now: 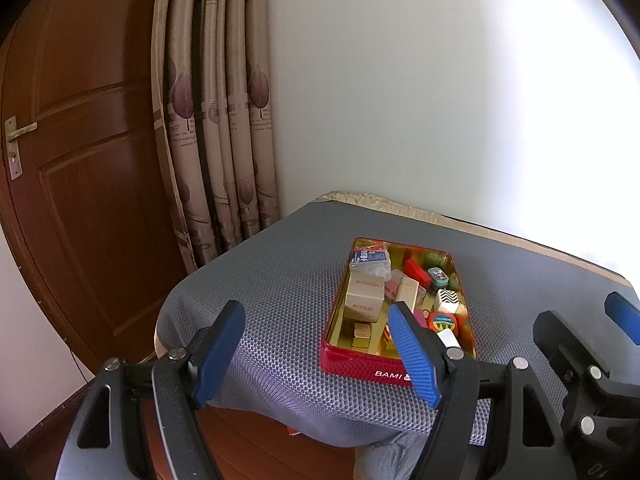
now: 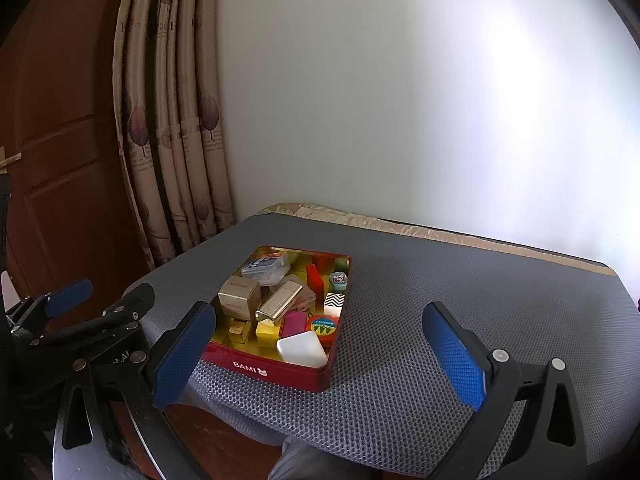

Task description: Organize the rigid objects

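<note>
Left gripper (image 1: 316, 350) stood wide open, nothing between its ribbed blue pads (image 1: 412, 356); it hung at the near-left edge of the table (image 1: 272, 280), just short of the tin (image 1: 360, 364). Right gripper (image 2: 320, 356) also spread wide and empty, its left pad beside the tin's near-left corner. Table was covered in grey honeycomb mesh, soft and sagging over the near edge. Tin was red outside, gold inside, rectangular with rounded corners, lid off, left of centre on the mesh. It was packed with small hard items: white rounded block (image 2: 302, 348), gold ribbed case (image 2: 280, 300), beige carton (image 2: 238, 296), clear plastic box (image 2: 266, 268). Open mesh lay right of the tin. Beyond: pale wall, curtain (image 1: 216, 120), wooden door (image 1: 80, 160).
</note>
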Action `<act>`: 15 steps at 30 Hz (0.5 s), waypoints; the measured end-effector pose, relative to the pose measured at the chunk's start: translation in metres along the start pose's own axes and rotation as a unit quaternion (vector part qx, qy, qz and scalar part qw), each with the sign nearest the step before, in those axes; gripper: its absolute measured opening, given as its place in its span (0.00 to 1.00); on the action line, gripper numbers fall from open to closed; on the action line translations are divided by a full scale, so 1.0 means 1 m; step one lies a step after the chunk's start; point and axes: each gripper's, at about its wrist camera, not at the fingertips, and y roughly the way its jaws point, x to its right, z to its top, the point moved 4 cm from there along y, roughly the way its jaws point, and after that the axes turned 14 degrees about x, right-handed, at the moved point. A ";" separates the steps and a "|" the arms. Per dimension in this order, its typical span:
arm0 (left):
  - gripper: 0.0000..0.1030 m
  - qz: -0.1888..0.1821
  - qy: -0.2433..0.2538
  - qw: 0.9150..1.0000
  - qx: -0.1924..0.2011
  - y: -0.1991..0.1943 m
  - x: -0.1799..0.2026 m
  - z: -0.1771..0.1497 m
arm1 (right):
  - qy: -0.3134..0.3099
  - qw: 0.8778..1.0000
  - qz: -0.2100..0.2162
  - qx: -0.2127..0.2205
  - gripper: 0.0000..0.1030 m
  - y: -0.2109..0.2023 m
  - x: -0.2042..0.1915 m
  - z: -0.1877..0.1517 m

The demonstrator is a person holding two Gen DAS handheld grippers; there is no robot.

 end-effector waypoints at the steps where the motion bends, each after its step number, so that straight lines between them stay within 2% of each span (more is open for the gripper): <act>1: 0.74 0.000 0.000 1.000 0.000 0.000 0.000 0.000 | -0.001 1.000 0.001 0.000 1.00 0.000 0.000 0.000; 15: 0.74 0.000 0.001 1.000 -0.002 0.001 -0.001 -0.001 | -0.003 1.000 0.002 0.003 1.00 0.000 0.002 0.002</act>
